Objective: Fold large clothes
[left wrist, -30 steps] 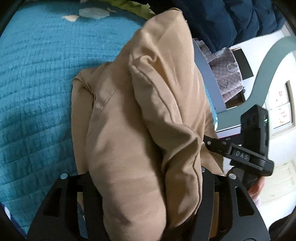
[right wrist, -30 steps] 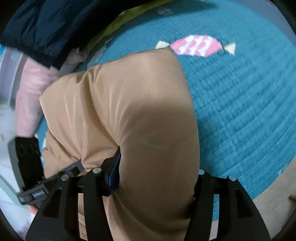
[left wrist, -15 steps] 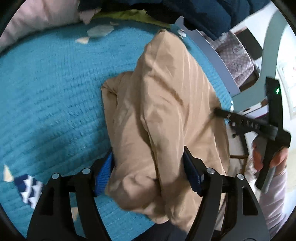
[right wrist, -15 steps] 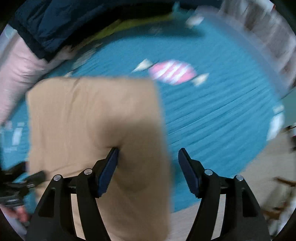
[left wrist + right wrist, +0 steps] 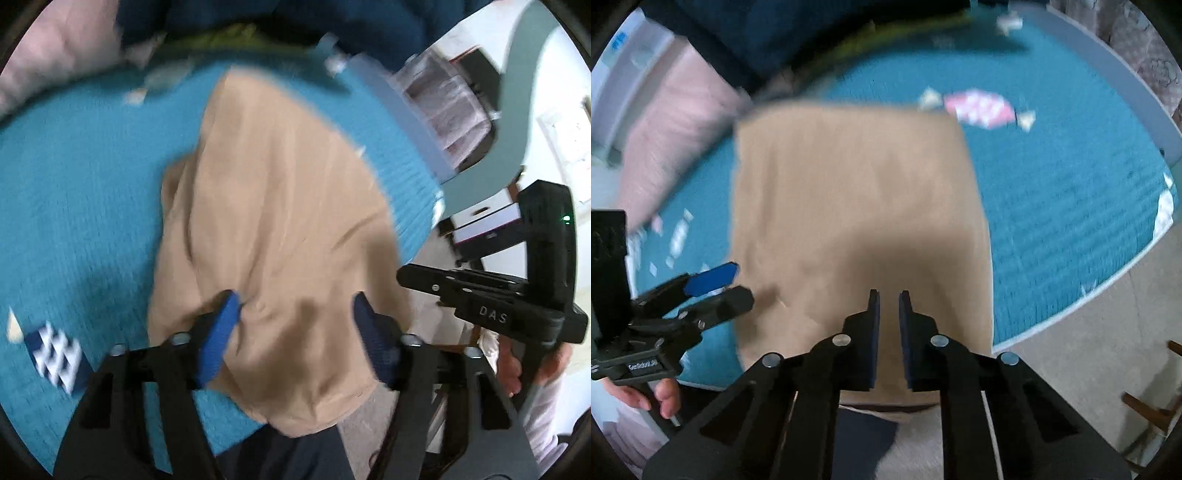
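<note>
A tan garment (image 5: 857,206) lies folded into a rough rectangle on the teal quilted bedspread (image 5: 1071,206); its near end hangs over the bed's front edge. In the left wrist view the garment (image 5: 280,229) is blurred and lies under my left gripper (image 5: 295,314), whose blue pads stand wide apart with the cloth loose between them. My right gripper (image 5: 888,306) hovers above the garment's near end, its jaws nearly together with a narrow empty gap. The left gripper (image 5: 713,284) also shows in the right wrist view, at the garment's left edge.
A pink pillow (image 5: 672,140) and dark blue bedding (image 5: 798,33) lie at the bed's far left. A candy pattern (image 5: 979,109) marks the spread. A teal chair (image 5: 517,96) and boxes (image 5: 491,218) stand to the right of the bed. Beige floor (image 5: 1089,350) lies in front.
Both grippers let go of the tan garment and drew back; it dropped flat onto the bedspread. The right gripper's jaws then closed to a narrow gap.
</note>
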The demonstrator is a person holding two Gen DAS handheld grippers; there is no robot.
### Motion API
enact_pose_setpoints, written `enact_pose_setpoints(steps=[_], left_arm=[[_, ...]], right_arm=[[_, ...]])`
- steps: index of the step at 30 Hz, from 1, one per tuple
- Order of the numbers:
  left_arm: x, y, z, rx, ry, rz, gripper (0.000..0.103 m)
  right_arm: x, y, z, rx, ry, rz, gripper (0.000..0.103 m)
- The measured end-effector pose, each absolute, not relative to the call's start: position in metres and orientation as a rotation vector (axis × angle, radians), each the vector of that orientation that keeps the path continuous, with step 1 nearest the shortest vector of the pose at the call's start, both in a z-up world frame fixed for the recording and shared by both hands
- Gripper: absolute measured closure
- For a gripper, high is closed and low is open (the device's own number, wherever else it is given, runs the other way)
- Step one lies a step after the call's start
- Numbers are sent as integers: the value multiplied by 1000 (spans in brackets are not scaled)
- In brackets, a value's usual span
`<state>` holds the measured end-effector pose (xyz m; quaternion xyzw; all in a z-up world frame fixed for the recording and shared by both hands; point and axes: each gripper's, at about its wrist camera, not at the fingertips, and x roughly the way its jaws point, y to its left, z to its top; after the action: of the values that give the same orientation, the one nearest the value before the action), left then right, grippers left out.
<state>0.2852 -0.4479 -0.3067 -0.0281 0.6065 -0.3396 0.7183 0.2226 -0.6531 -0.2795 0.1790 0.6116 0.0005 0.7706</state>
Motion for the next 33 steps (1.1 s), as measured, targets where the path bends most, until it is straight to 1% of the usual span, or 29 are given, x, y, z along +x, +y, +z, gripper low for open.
enact_pose_setpoints(steps=[1,2,3,4,7,11,17,21,23,25,26,29,31,33], left_arm=[[280,-446,-314,-68,1361,-727,47],[276,-444,-324,-68,1376,-707,56],[273,-443,-334,-65,1381,-692,68],[271,-442,-347,-64,1386,-684,70],[274,-442,-360,-81,1401,-695,70],[279,-441,-332,-97,1419,-699,70],[292,-458,-269,-82,1263,-800,68],[318,-477,-251,-94,1195,-817,68],[340,-485,-254,-127,1189,-791,68],[359,-492,-264,-137,1193,-753,68],[365,-492,-271,-106,1195,-712,70],[378,-499,-314,17,1239,-579,82],[380,-496,-343,19,1242,-579,82],[380,-489,-348,-14,1226,-572,82]], right_arm=[[221,-653,-295,380,1373,-22,93],[220,-654,-311,372,1403,-54,93],[218,-656,-327,378,1423,-75,93],[219,-660,-344,410,1439,-89,93],[219,-664,-350,465,1430,-96,93],[222,-668,-326,476,1408,-89,93],[246,-676,-276,499,1266,-69,93],[285,-684,-259,492,1185,-67,93],[298,-682,-259,492,1184,-77,93],[319,-683,-273,496,1206,-84,93],[331,-681,-285,519,1236,-61,93],[346,-678,-319,562,1303,-45,94],[352,-670,-330,525,1324,-60,95],[358,-663,-335,501,1329,-57,95]])
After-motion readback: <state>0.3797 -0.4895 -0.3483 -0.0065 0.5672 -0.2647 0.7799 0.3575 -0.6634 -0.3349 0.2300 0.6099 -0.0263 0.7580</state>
